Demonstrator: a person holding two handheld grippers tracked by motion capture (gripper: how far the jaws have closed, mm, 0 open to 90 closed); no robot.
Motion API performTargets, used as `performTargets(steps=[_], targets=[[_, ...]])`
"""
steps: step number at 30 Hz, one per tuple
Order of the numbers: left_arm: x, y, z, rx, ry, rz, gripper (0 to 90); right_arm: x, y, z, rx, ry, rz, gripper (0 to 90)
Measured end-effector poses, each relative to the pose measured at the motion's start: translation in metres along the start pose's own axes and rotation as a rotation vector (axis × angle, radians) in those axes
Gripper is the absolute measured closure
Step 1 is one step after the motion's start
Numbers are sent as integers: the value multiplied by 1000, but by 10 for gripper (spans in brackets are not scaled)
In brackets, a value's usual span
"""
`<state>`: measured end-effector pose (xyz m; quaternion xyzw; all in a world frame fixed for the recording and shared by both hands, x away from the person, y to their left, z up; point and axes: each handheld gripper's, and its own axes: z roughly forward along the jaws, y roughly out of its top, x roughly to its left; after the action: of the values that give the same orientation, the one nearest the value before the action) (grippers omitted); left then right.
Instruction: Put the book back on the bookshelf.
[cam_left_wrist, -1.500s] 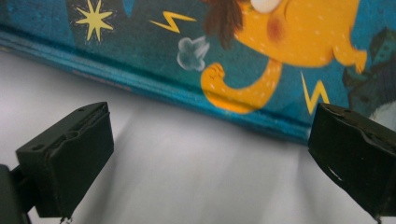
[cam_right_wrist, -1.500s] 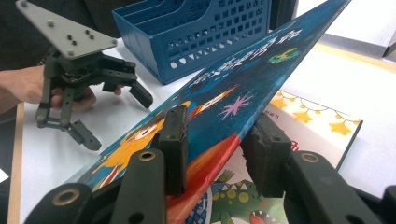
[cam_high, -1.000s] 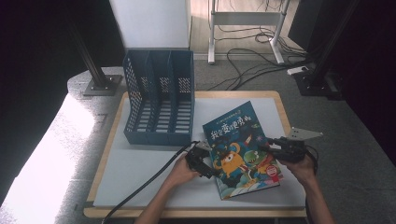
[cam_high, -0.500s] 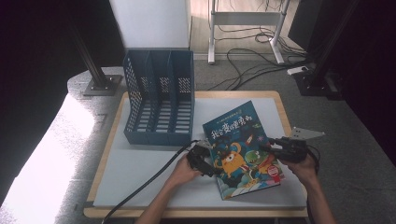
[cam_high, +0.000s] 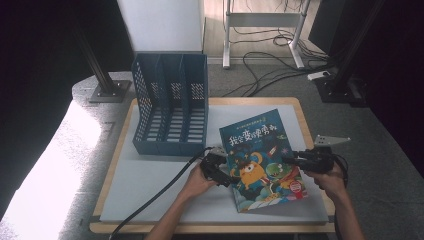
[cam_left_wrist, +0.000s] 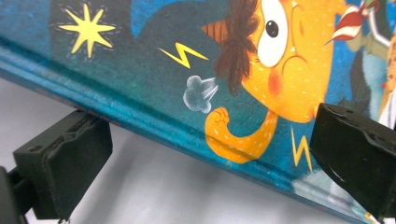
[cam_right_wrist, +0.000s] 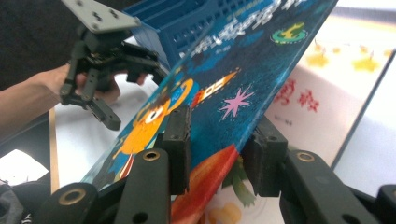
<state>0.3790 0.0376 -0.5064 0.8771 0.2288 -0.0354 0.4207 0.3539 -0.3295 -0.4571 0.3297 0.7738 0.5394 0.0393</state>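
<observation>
A picture book (cam_high: 260, 160) with a blue cover and an orange monster lies on the white mat, right of centre. My left gripper (cam_high: 220, 172) sits at the book's left edge. In the left gripper view it (cam_left_wrist: 212, 140) is open: one jaw is on the mat beside the spine, the other over the cover (cam_left_wrist: 140, 60). My right gripper (cam_high: 295, 161) is at the book's right edge. In the right gripper view it (cam_right_wrist: 219, 126) is open around the front cover (cam_right_wrist: 243, 70), with one jaw over it and one under. That cover is lifted off a white inner page (cam_right_wrist: 303, 102).
A blue slotted file holder (cam_high: 170, 107) stands at the back left of the mat (cam_high: 150, 195), just behind the book. A black cable (cam_high: 155, 200) trails from the left gripper toward the front edge. The table's wooden rim (cam_high: 210, 227) runs along the front. Stands and cables lie on the floor beyond.
</observation>
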Motion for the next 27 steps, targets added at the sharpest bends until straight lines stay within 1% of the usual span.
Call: performTargets(steps=[1,2,3,4,11,15,17,19,22,24,26,27], targets=[[0,1,-1,0,3,1,0,0,0,0,0,0,0,634],[0,2,-2,-2,5,3,0,-2,-1,0,11,-2,15,633],[0,2,-3,-2,6,3,0,-4,-2,0,23,-7,42,630],[-1,3,-4,-6,5,2,0,-5,-2,0,31,-7,53,627],[-2,5,-4,-5,9,-3,0,-9,-6,1,46,-17,86,622],[-4,5,-4,0,14,-7,0,-10,-6,2,55,-21,95,617],[-5,6,-5,5,17,-9,0,-10,-6,3,71,-30,103,607],[-6,8,-6,4,17,-14,0,-11,-7,5,97,-46,114,584],[-7,9,-9,-9,6,-25,0,-12,-9,6,112,-56,118,574],[-8,10,-10,-19,-5,-38,0,-13,-10,5,106,-54,126,574],[-10,12,-10,-36,-28,-38,4,-14,-11,6,114,-60,126,562],[-10,12,-10,-36,-28,-38,15,-14,-12,7,118,-62,125,559]])
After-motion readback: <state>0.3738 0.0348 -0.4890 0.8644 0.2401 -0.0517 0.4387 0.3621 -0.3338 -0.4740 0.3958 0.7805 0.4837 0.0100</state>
